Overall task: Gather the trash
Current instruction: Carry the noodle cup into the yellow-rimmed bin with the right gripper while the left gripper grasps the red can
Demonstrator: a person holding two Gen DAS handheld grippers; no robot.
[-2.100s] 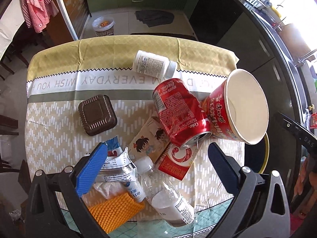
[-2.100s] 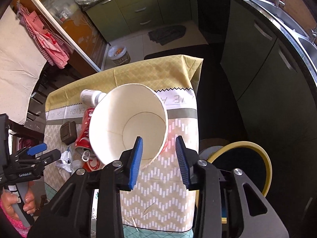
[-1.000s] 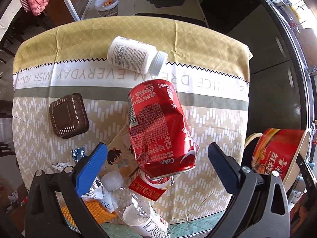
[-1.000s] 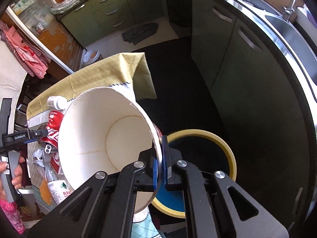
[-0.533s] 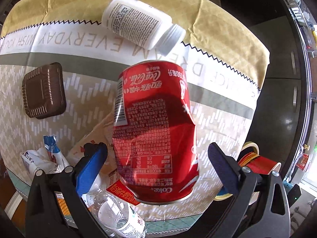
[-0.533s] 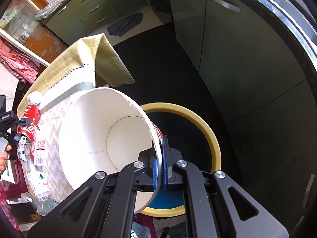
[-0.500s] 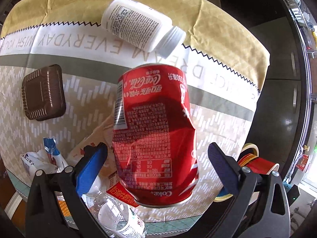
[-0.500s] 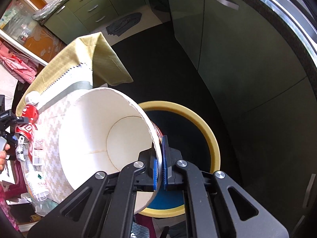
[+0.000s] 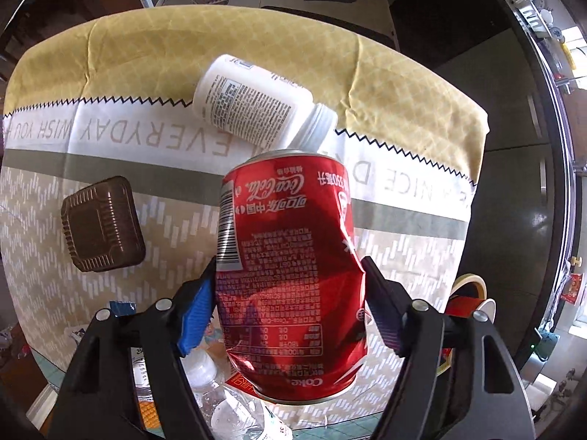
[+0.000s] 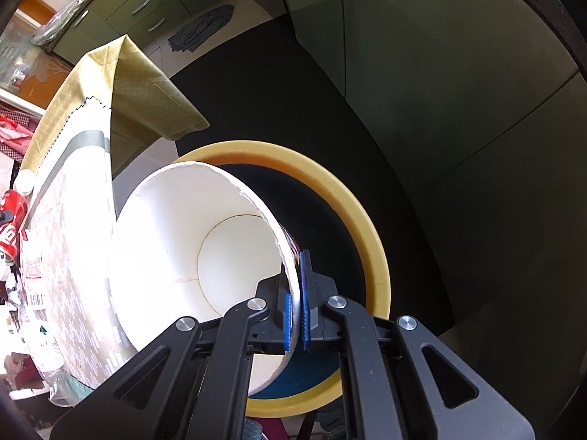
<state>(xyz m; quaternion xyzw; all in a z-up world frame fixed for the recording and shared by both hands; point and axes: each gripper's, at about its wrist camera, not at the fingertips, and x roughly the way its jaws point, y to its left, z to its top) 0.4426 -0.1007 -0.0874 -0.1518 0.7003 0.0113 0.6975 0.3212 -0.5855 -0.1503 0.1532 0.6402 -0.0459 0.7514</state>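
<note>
The Coca-Cola can (image 9: 290, 286) is red with white lettering. The tablecloth (image 9: 400, 84) shows mustard diamonds, grey-white chevrons. The paper bowl (image 10: 176, 256) is white inside, seemingly red outside; the bin (image 10: 352, 216) rim yellow.

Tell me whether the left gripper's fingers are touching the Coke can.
Touching. In the left wrist view both pads of the left gripper press the sides of the dented Coca-Cola can; the blue finger pad meets its barcode side with no gap.
</note>
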